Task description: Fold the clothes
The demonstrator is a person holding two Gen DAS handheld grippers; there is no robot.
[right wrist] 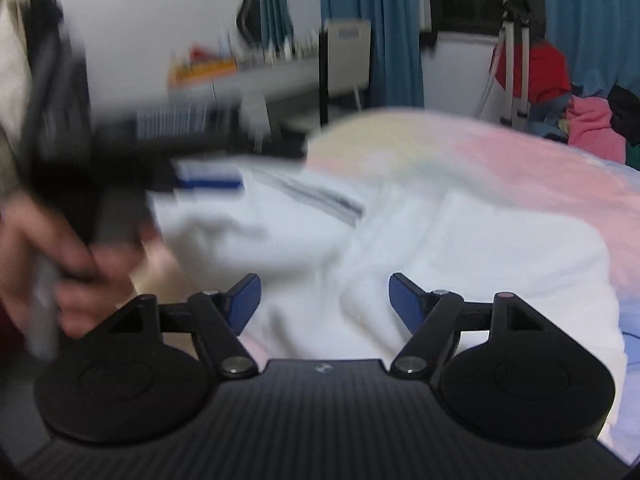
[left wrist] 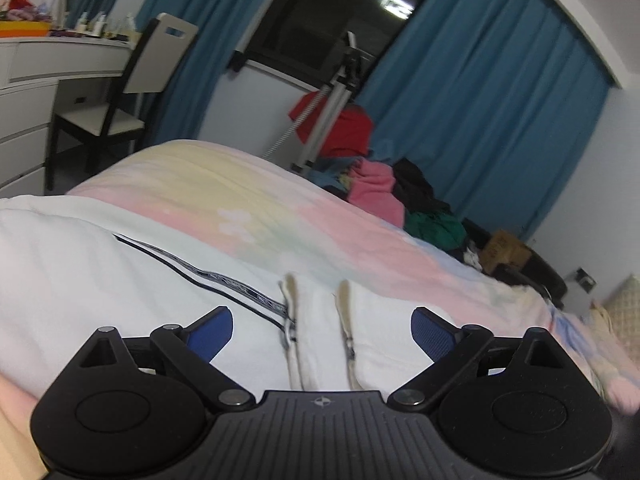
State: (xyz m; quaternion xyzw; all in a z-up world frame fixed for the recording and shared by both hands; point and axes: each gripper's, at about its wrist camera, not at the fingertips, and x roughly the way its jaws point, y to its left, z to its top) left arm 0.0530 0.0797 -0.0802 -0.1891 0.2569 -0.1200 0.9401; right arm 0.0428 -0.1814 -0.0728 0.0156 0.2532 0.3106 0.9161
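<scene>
A white garment [left wrist: 120, 264] with a dark striped trim [left wrist: 208, 280] and two drawstrings [left wrist: 292, 320] lies crumpled on the pastel bedspread [left wrist: 240, 200]. My left gripper [left wrist: 322, 332] hovers over the drawstrings, its blue pads wide apart and open with nothing pressed between them. In the right wrist view, my right gripper [right wrist: 325, 300] also stands open just above the white garment [right wrist: 460, 260], its pads clear of the cloth. At the left of that view, blurred, a hand [right wrist: 60, 272] holds the left gripper [right wrist: 224, 168] over the garment's far side.
A pile of pink, green, black and red clothes [left wrist: 380, 192] sits at the bed's far edge by a tripod [left wrist: 332, 100]. A chair [left wrist: 132, 92] and a white dresser [left wrist: 24, 120] stand beyond the bed's left end. Blue curtains [left wrist: 480, 100] hang behind.
</scene>
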